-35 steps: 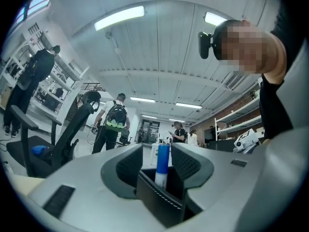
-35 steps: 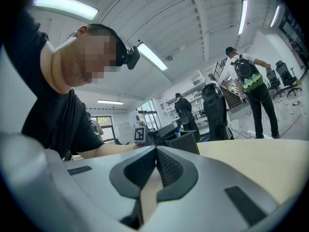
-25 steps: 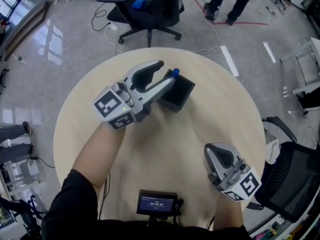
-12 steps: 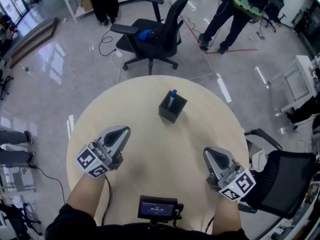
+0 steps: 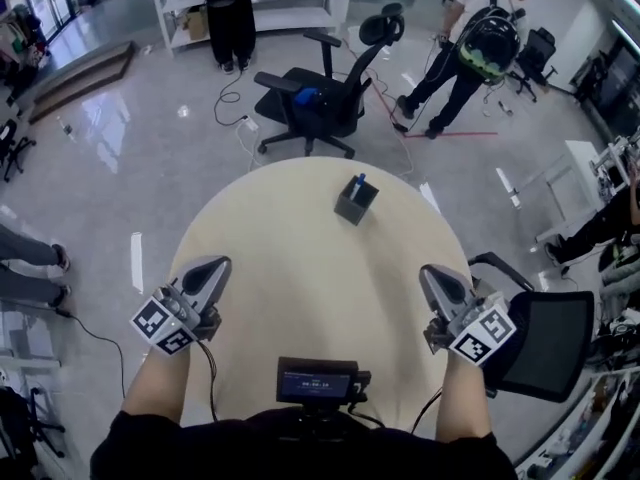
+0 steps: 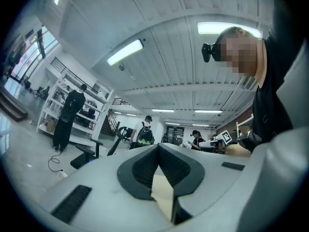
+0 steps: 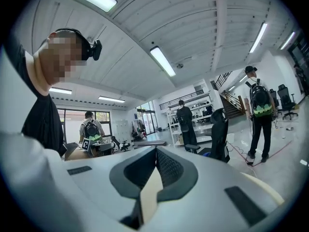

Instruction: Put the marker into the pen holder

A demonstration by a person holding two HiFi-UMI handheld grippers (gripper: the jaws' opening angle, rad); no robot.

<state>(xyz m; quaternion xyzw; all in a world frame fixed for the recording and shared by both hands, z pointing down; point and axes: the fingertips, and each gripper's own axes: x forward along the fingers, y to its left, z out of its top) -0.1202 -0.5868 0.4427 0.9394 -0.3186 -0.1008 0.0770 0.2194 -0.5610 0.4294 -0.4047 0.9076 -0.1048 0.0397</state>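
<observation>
Resting at the near rim of the round surface [image 5: 310, 288], the left tool [image 5: 213, 265] and right tool [image 5: 433, 271] have jaws pressed together, empty. Farther off, the blue-capped marker [image 5: 360, 181] stands inside the black pen holder [image 5: 352, 206]: the task looks finished, and no further move seems needed.

round table [image 5: 310, 288], office chair [image 5: 335, 108], shelving [image 5: 290, 13]

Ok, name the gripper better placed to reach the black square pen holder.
Right, probably: the right gripper sits nearer the black square pen holder than the left gripper; both are shut, empty.
</observation>
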